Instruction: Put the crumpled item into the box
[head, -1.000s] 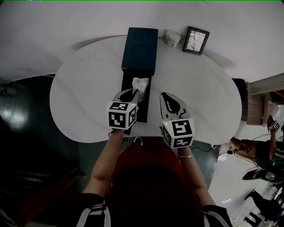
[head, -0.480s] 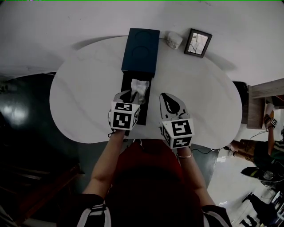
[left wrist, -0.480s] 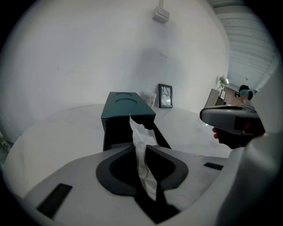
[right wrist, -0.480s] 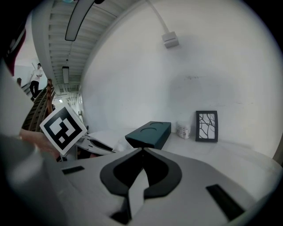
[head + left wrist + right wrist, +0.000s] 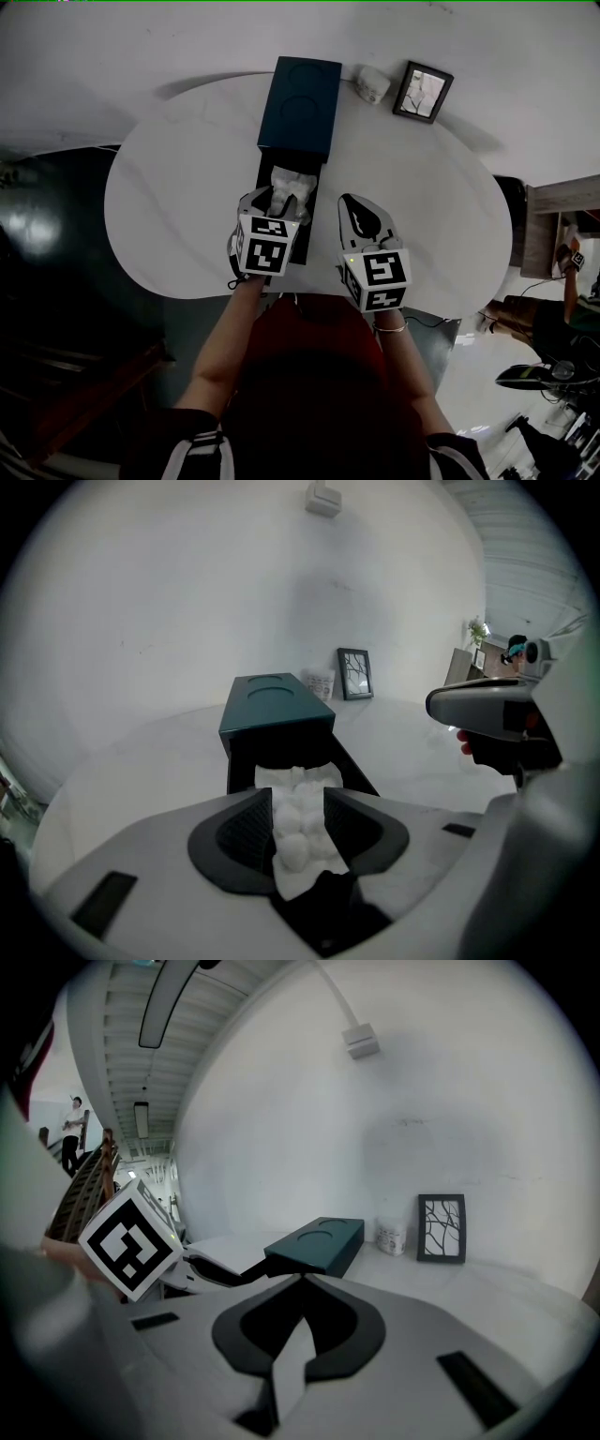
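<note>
The crumpled white paper (image 5: 287, 183) lies in the black pulled-out tray (image 5: 301, 246) of the dark teal box (image 5: 298, 108) on the white table. My left gripper (image 5: 274, 201) hovers over the tray's near half. Its jaws are opening, spread to either side of the paper (image 5: 298, 819), which sits loosely between the pads. In the left gripper view the box (image 5: 274, 710) stands straight ahead. My right gripper (image 5: 351, 206) rests to the right of the tray, shut with nothing in it (image 5: 302, 1283).
A small white cup (image 5: 372, 84) and a framed picture (image 5: 424, 89) stand at the back, right of the box. The oval table (image 5: 169, 187) ends close to my body. A person (image 5: 562, 314) is on the floor far right.
The left gripper's jaws have spread apart and let go of the paper, which now lies lower and wider in the tray. The right gripper has stayed put.
</note>
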A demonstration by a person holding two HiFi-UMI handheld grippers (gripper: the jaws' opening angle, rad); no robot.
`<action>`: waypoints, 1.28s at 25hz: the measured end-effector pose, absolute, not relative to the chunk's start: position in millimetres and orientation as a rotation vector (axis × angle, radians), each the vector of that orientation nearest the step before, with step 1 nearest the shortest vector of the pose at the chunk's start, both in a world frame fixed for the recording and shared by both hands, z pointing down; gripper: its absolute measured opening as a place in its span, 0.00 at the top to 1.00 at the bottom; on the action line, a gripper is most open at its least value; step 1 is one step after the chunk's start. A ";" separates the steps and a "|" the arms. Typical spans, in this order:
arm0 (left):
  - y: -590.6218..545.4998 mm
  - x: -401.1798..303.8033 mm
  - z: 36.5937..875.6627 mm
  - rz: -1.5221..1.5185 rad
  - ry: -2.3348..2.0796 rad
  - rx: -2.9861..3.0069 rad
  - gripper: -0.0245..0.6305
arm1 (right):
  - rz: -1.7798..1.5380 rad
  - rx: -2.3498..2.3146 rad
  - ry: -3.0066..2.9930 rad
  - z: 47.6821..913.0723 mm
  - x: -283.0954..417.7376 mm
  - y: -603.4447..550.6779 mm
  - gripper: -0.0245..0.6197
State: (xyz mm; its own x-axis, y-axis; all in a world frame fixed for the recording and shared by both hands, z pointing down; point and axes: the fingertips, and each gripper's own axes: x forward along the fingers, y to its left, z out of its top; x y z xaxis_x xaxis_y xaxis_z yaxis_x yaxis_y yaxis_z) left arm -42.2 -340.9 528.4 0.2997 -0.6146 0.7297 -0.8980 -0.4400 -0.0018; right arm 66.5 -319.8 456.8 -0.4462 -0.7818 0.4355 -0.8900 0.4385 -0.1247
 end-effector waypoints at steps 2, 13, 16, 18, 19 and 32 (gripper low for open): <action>-341.5 -43.4 526.5 0.934 -1.366 2.165 0.71 | 0.489 1.432 -2.388 455.2 65.4 -320.4 0.94; -341.8 -52.5 499.7 0.802 -1.426 2.182 0.71 | 0.471 1.415 -2.419 447.7 57.0 -319.4 0.94; -338.4 -56.8 491.9 0.757 -1.434 2.191 0.71 | 0.460 1.417 -2.428 444.2 53.4 -315.5 0.94; -336.6 -59.1 486.0 0.723 -1.439 2.199 0.73 | 0.453 1.416 -2.429 443.4 52.4 -312.8 0.94; -335.5 -60.1 483.2 0.708 -1.442 2.202 0.74 | 0.450 1.417 -2.432 442.2 51.6 -311.5 0.94; -302.7 -76.0 454.4 0.590 -1.439 2.305 0.87 | 0.443 1.452 -2.446 429.5 33.7 -280.7 0.94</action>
